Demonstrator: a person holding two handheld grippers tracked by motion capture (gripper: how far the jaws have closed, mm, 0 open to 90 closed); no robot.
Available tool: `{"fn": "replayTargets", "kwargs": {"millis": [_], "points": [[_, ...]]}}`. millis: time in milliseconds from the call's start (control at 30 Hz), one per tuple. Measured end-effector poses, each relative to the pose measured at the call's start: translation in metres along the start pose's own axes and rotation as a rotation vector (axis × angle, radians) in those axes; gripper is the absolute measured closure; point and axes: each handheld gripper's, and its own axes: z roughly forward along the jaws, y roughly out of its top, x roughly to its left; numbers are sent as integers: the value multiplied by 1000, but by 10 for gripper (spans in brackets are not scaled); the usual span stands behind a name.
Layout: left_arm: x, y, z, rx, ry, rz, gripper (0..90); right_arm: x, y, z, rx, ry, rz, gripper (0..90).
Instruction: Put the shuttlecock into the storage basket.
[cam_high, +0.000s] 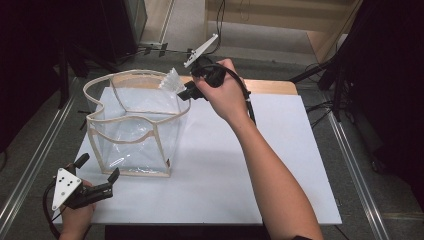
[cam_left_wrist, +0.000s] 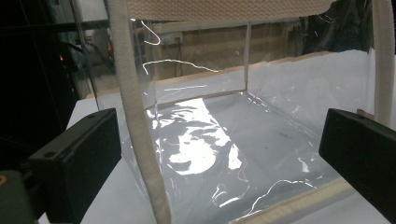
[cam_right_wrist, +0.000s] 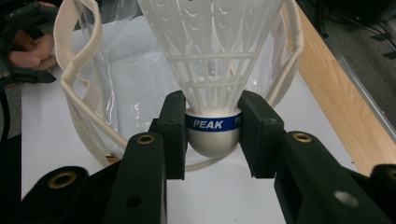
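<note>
Right gripper (cam_right_wrist: 214, 135): jaws pinching the shuttlecock (cam_right_wrist: 212, 70) by its rounded base, on either side of the blue "PEAK" band; white skirt fanning toward 12 o'clock in the right gripper view. In the high view it is held above the clear bag's (cam_high: 135, 125) rim at the bag's 2 o'clock corner.

Left gripper (cam_high: 97, 170): jaws spread, holding nothing, near the bag's 7 o'clock corner.

Bag: transparent, cream-trimmed, upright and open-topped on the white table (cam_high: 280, 165).
</note>
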Motion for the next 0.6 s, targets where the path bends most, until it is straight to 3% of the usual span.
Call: {"fn": "replayTargets", "kwargs": {"millis": [267, 367, 600], "points": [[0, 0, 0, 0, -1, 0, 0, 2, 0, 13, 15, 21, 1, 611], [0, 0, 0, -1, -2, -2, 0, 1, -2, 18, 8, 34, -8, 429], [0, 0, 0, -3, -3, -6, 0, 4, -11, 13, -32, -17, 10, 141]]}}
